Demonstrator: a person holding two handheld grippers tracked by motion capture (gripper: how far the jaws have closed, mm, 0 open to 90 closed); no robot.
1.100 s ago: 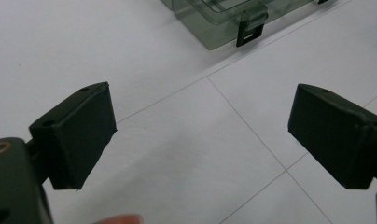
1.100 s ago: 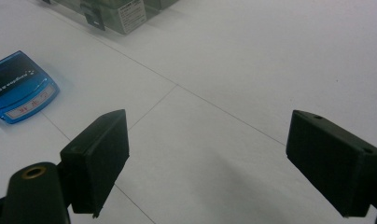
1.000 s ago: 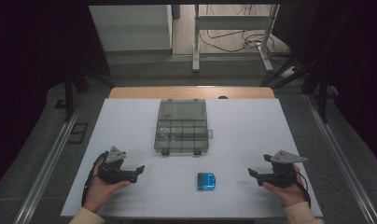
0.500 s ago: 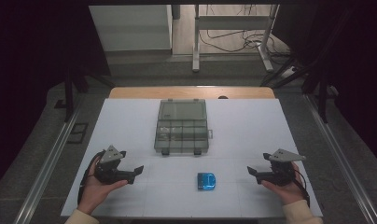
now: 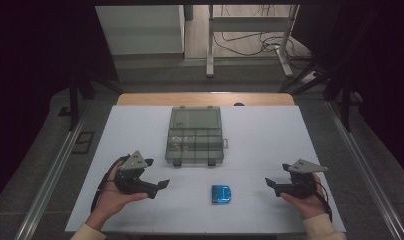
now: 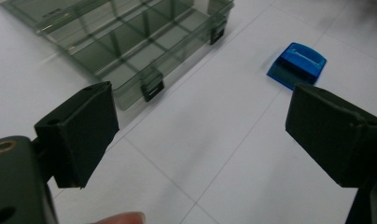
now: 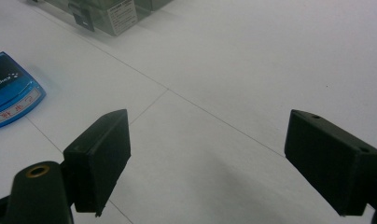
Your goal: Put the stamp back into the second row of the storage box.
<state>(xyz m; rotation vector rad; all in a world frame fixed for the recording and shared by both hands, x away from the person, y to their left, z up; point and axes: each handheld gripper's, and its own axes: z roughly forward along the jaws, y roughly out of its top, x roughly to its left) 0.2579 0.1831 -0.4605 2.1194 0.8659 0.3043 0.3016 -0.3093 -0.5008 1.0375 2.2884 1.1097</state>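
Note:
A clear grey compartment box lies open in the middle of the white table, its lid folded back. In front of it sits a small blue case. My left gripper rests at the front left, held in a hand, jaws open and empty. From the left gripper view the box is ahead on the left and the blue case ahead on the right. My right gripper is at the front right, open and empty, with the blue case to its left.
Table legs and cables stand on the floor beyond the far edge. Metal rails run along both sides of the table. White surface lies between the two grippers and around the box.
Both hands have shifted only slightly; the left gripper drifted a little toward me. The box and blue case have not moved.

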